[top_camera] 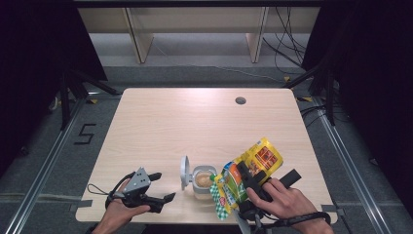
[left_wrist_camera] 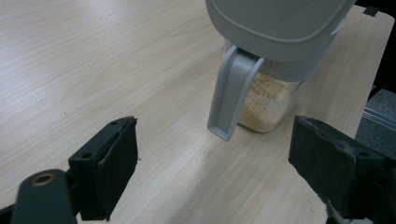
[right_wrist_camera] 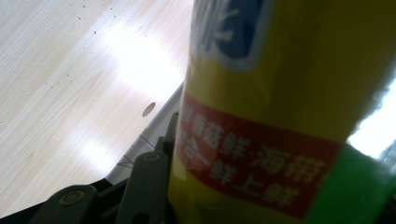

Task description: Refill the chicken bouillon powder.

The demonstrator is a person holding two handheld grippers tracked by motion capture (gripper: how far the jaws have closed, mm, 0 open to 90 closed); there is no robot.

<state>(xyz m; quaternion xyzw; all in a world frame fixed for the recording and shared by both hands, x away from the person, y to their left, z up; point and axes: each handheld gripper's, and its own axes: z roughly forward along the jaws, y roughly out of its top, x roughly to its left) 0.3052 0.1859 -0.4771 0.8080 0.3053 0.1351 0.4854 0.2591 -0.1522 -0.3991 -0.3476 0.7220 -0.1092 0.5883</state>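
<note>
The tabletop (top_camera: pixel 185 122) looks like light wood with a fine grain and a smooth, slightly shiny finish. The container (left_wrist_camera: pixel 268 100) has clear plastic walls, and its grey lid (left_wrist_camera: pixel 280 21) is smooth matt plastic. The yellow bag (top_camera: pixel 248 173) is glossy film that reflects the light. The pads (left_wrist_camera: pixel 109 170) of the left claw (top_camera: pixel 163 187) are black, matt and a little rough.

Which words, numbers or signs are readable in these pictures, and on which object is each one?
"5": black mark on the floor left of the table.
Chinese characters, white on a red band of the yellow bag: too blurred to read surely.
Print on the bag in the high view: too small.
</note>
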